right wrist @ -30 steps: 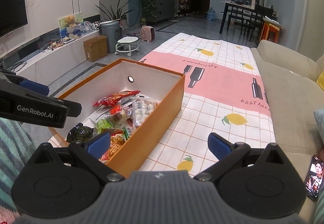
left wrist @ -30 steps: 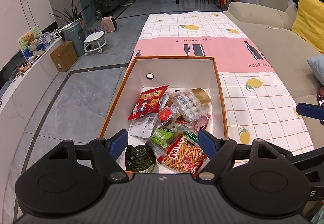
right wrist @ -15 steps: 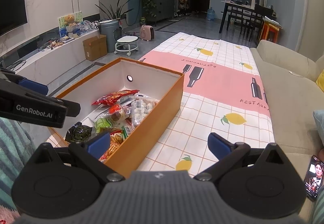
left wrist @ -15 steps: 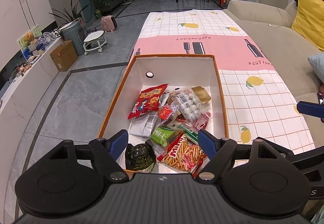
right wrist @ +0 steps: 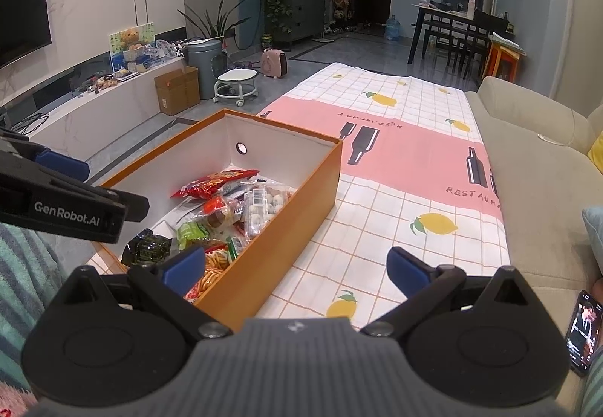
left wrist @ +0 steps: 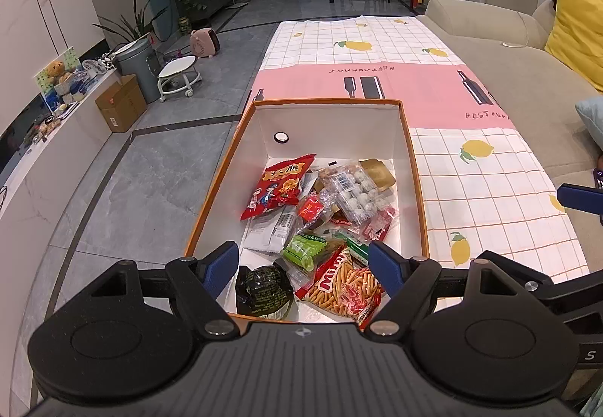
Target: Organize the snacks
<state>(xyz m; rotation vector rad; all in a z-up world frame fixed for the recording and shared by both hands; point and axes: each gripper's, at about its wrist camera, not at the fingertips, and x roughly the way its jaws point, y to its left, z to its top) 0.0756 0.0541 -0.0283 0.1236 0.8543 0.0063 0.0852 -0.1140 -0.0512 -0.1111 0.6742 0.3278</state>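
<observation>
An orange box (left wrist: 413, 168) with a white inside stands on the tablecloth and holds several snacks: a red chip bag (left wrist: 279, 185), a clear pack of white balls (left wrist: 356, 191), a green packet (left wrist: 304, 247), a stick-snack bag (left wrist: 345, 289) and a dark round pack (left wrist: 264, 290). My left gripper (left wrist: 304, 266) hovers open above the box's near end, holding nothing. From the right wrist view the same box (right wrist: 286, 225) lies to the left. My right gripper (right wrist: 296, 266) is open and empty over the box's right wall and the cloth.
A pink and white lemon-print tablecloth (left wrist: 471, 191) covers the low table. A beige sofa (right wrist: 546, 183) runs along the right, with a phone (right wrist: 582, 332) lying on it. A yellow cushion (left wrist: 576, 29) sits on the sofa. Grey floor (left wrist: 143, 191) lies left of the box.
Both views have crept slightly back from the box. The snacks have not moved and both grippers have stayed open.
</observation>
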